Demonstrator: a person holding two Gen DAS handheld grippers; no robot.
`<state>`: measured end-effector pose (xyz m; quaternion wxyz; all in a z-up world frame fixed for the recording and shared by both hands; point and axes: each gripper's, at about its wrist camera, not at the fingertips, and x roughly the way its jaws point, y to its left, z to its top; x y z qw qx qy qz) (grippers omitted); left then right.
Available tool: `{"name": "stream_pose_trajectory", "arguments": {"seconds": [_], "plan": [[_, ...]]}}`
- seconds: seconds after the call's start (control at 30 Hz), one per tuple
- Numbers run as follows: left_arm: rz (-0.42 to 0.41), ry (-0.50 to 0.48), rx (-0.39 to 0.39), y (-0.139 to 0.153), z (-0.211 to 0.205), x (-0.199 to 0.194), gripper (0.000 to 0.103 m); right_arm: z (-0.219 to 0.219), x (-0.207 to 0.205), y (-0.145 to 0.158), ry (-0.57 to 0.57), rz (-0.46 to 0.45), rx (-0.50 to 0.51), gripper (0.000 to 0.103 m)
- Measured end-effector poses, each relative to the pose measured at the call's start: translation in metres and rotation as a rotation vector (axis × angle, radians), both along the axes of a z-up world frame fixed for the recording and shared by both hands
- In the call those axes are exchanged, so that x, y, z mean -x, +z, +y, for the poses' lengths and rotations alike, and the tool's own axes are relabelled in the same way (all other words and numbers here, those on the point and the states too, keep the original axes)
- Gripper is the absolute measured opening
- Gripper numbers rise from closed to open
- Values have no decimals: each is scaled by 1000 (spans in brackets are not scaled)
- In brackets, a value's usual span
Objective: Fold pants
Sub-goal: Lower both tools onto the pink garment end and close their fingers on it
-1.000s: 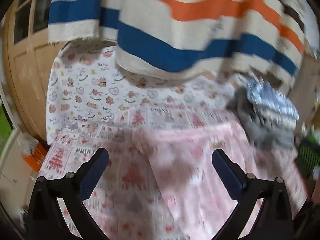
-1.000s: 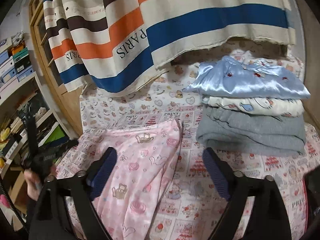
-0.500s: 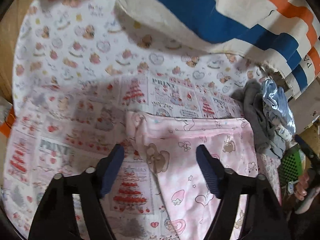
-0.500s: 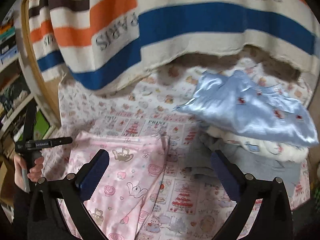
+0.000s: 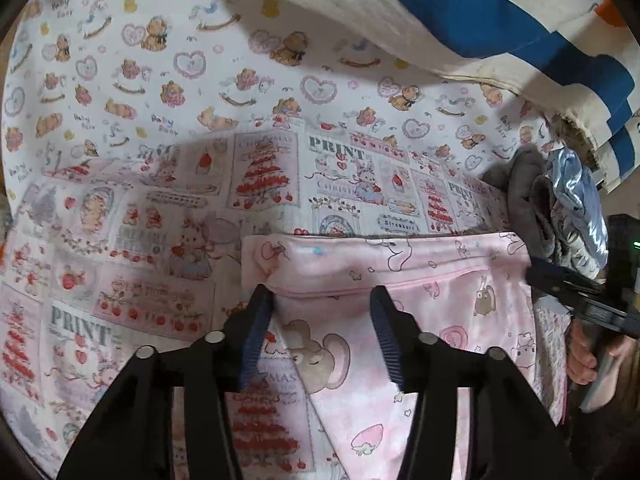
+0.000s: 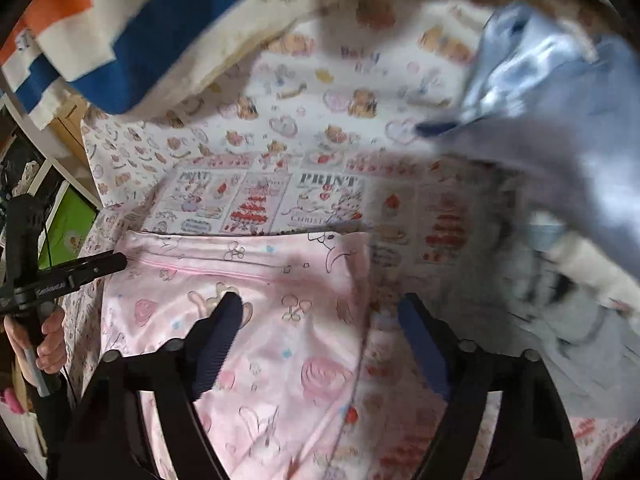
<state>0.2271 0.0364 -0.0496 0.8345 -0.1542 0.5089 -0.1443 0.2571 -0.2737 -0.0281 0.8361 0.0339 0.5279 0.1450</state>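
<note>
Pink cartoon-print pants (image 5: 420, 292) lie flat on the printed bed sheet (image 5: 160, 184), waistband at the far side. My left gripper (image 5: 320, 300) is open, low over the waistband's left corner, one finger on each side of the corner. In the right wrist view the pants (image 6: 260, 280) fill the lower left. My right gripper (image 6: 320, 308) is open, low over the waistband's right corner, left finger over the pink cloth, right finger over the sheet (image 6: 288, 128). Each view shows the other gripper at its edge.
A stack of folded clothes, grey and shiny light blue (image 6: 552, 120), sits right of the pants; it also shows in the left wrist view (image 5: 560, 208). A striped blue, orange and cream blanket (image 5: 500, 20) hangs over the far side. Shelves (image 6: 48, 184) stand at the left.
Both grippers have come down and forward toward the pants' waistband corners. The left jaws have narrowed but stay open. The pants have not moved.
</note>
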Motion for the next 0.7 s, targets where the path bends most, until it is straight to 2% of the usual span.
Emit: {"name": "stream_pose_trajectory", "arguments": {"seconds": [0.1,0.17,0.2,0.33,0.37,0.43,0.47,0.5,0.57,0.6,0.67,0.7], "plan": [[-11,-12,23,-4,0,-2,57,1,-10,-11,-9,15,-17,76],[-29,-7,35,-4,1,-1,57,2,-14,-17,0,17,-34,66],[-32,0,48,-4,3,-2,57,2,-15,-19,5,20,-48,64],[-7,65,106,-5,19,-4,57,9,-16,-23,42,-5,-54,63],[-10,72,89,-2,21,-2,58,11,-16,-24,49,-11,-53,63],[-41,90,-12,4,19,2,59,13,-15,-25,63,-25,-51,63],[-55,84,-27,5,17,3,60,14,-15,-25,68,-29,-53,62],[-52,68,-8,3,16,1,60,14,-14,-25,75,-32,-55,62],[-13,44,60,-5,15,-5,59,14,-15,-25,75,-38,-52,50],[-8,48,64,-8,14,-7,59,13,-16,-25,72,-39,-53,48],[-37,59,53,-9,15,-8,48,12,-17,-25,74,-39,-63,45],[-48,71,74,-11,17,-9,48,11,-17,-25,76,-36,-75,41]]}}
